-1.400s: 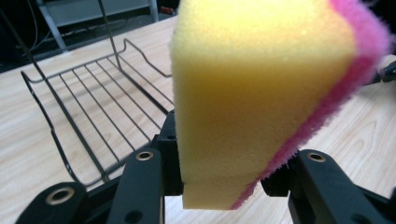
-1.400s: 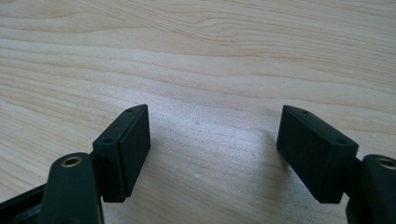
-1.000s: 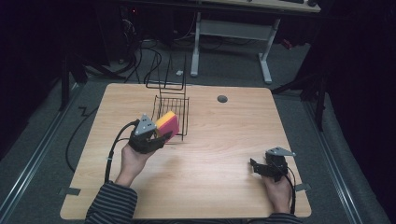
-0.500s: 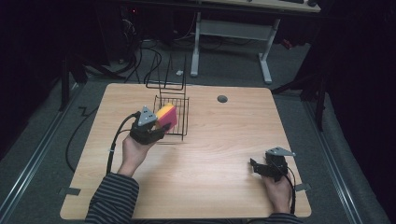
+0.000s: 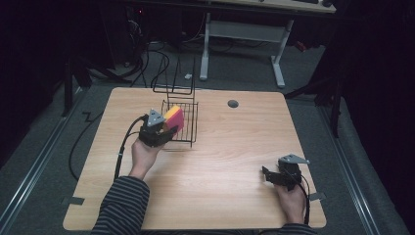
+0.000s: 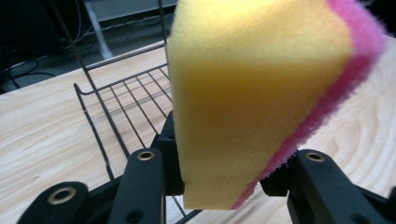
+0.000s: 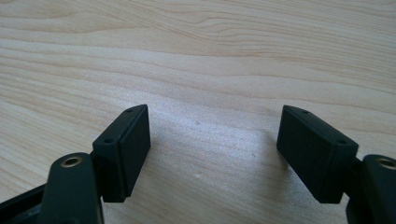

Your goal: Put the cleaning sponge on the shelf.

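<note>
Now we hold the yellow foam sponge with a pink scouring layer (image 6: 252,93) over the black wire basket (image 5: 183,125).
Our left hand-held gripper (image 5: 164,131) pinches the sponge at its lower end; up close the sponge blocks much of the basket, whose far rim and right side we cannot make out. Our right hand-held gripper (image 5: 276,177) rests spread and empty near the front right corner of the pale wooden bench (image 5: 235,147), with wide bare room between the two.
</note>
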{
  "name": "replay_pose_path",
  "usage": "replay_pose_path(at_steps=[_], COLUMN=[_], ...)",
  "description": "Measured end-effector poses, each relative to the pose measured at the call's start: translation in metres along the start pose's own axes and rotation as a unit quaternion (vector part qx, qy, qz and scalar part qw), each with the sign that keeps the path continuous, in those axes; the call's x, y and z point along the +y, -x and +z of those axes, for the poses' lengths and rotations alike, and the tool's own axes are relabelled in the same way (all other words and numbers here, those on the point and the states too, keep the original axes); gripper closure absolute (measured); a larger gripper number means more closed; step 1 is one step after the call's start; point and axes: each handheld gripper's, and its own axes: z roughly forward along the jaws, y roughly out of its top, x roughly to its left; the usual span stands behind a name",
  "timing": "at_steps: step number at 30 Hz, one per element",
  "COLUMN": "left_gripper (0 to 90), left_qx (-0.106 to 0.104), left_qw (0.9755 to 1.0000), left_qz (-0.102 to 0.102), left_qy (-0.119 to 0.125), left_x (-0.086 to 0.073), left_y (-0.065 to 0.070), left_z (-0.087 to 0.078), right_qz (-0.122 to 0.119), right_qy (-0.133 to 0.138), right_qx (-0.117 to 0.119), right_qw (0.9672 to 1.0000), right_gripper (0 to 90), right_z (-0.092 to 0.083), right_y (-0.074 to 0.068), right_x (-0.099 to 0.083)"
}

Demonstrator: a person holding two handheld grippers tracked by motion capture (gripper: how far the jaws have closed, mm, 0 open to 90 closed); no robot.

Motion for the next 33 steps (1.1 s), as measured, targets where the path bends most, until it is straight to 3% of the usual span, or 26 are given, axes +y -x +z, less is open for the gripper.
replay_pose_path(at_steps=[11, 15, 17, 23, 25, 29, 33], left_gripper=[60.6, 60.6, 60.5, 60.4, 60.4, 60.3, 60.2], left_qx=[0.008, 0.011, 0.023, 0.037, 0.037, 0.048, 0.052], left_qw=[0.9998, 0.9996, 0.9992, 0.9989, 0.9989, 0.9979, 0.9976], left_qz=[-0.014, -0.027, -0.031, -0.02, -0.027, -0.031, -0.035], left_qy=[-0.011, -0.004, -0.005, -0.021, -0.01, -0.03, -0.029], left_x=[0.004, 0.003, 0.001, 0.004, 0.004, 0.003, 0.002], left_y=[-0.011, -0.015, -0.018, -0.024, -0.025, -0.03, -0.031], left_z=[0.017, 0.022, 0.028, 0.041, 0.045, 0.055, 0.061], right_qz=[0.003, 0.003, 0.003, 0.003, 0.003, 0.002, 0.001], right_qy=[-0.001, -0.001, -0.001, -0.001, -0.001, -0.001, -0.001], right_qx=[0.0, 0.001, 0.0, 0.0, 0.0, 0.001, 0.001], right_qw=[1.0, 1.0, 1.0, 1.0, 1.0, 1.0, 1.0], right_gripper=[26.1, 26.1, 26.1, 26.1, 26.1, 26.0, 26.1], right_z=[0.0, 0.0, 0.0, 0.0, 0.0, 0.0, 0.0], right_y=[-0.001, -0.001, -0.001, -0.001, -0.001, 0.0, 0.0], right_x=[0.0, 0.0, 0.0, 0.0, 0.0, 0.0, 0.0])
